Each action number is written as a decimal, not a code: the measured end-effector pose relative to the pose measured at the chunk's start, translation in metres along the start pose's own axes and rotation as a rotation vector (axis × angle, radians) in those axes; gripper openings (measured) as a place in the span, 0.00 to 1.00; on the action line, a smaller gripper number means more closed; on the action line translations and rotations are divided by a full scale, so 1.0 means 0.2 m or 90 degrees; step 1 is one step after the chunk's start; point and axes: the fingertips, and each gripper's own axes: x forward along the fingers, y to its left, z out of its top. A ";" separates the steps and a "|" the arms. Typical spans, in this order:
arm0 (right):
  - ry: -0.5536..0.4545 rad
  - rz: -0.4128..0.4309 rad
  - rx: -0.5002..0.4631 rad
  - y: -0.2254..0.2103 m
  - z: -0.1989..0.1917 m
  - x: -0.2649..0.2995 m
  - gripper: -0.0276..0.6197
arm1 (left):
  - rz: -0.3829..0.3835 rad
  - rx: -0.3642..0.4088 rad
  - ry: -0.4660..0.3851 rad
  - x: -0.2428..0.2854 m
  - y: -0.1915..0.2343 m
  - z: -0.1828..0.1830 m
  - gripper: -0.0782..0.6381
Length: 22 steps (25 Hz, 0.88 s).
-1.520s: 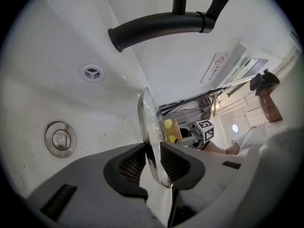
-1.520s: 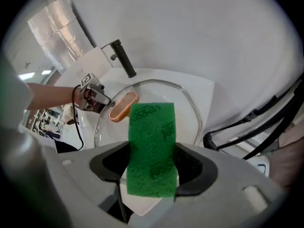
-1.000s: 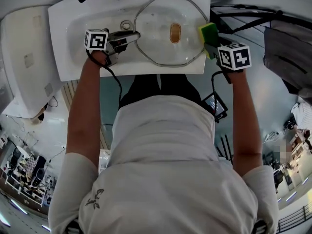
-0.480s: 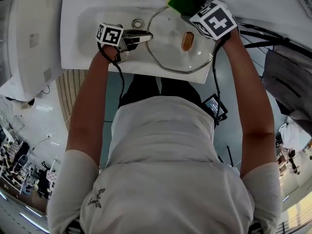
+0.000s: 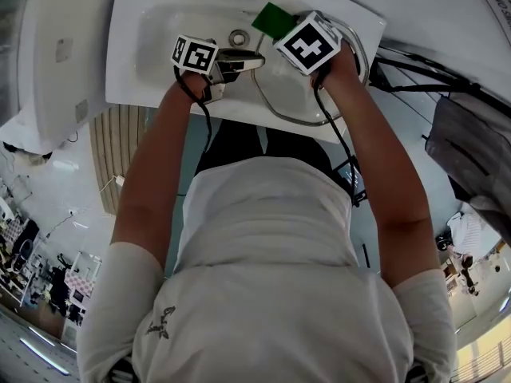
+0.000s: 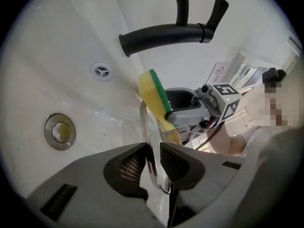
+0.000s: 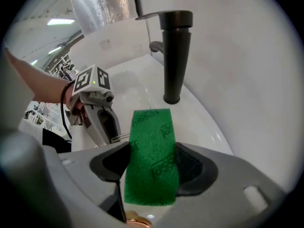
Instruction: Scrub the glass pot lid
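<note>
The glass pot lid stands tilted on edge in the white sink, partly hidden by my right hand. My left gripper is shut on its metal rim; in the left gripper view the rim runs between both pads. My right gripper points steeply down over the lid, shut on a green-and-yellow sponge. In the right gripper view the sponge shows its green face, and the lid's gold knob peeks out below. The sponge lies against the glass near the top edge.
A black faucet stands behind the basin, its spout over the bowl. The drain and an overflow hole lie left of the lid. A white toilet stands left of the sink.
My right gripper swung with the sponge from the lid's right rim across to the far side near the faucet, rolling as it went. The left gripper kept hold of the rim.
</note>
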 end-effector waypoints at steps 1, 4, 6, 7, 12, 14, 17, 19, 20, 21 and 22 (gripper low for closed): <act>0.001 -0.007 0.019 0.02 -0.01 0.00 0.49 | -0.002 -0.002 -0.002 0.00 0.00 0.00 0.24; -0.009 -0.014 0.064 0.09 -0.03 -0.01 0.49 | -0.005 -0.003 -0.003 0.00 0.00 0.00 0.24; -0.026 -0.015 0.066 0.15 -0.02 -0.01 0.49 | -0.007 -0.003 0.000 0.00 0.00 0.00 0.24; -0.028 -0.016 0.067 0.19 -0.03 0.00 0.49 | -0.008 -0.004 0.001 0.00 0.00 -0.01 0.24; -0.052 -0.040 0.105 0.30 -0.08 -0.02 0.49 | -0.014 -0.004 0.006 -0.01 0.00 -0.01 0.24; -0.068 -0.047 0.140 0.32 -0.11 -0.04 0.49 | -0.016 -0.005 0.010 0.00 0.00 -0.01 0.24; -0.079 -0.064 0.162 0.37 -0.18 -0.07 0.49 | -0.017 -0.003 0.015 -0.01 0.01 -0.01 0.24; -0.081 -0.075 0.166 0.42 -0.23 -0.08 0.49 | -0.018 -0.002 0.015 -0.01 0.01 -0.02 0.24; -0.081 -0.077 0.170 0.44 -0.26 -0.09 0.49 | -0.018 -0.002 0.015 -0.01 0.01 -0.02 0.24; -0.080 -0.077 0.174 0.47 -0.29 -0.09 0.49 | -0.018 -0.003 0.014 -0.01 0.02 -0.02 0.24; -0.078 -0.078 0.175 0.49 -0.32 -0.10 0.49 | -0.018 -0.003 0.014 0.00 0.02 -0.02 0.24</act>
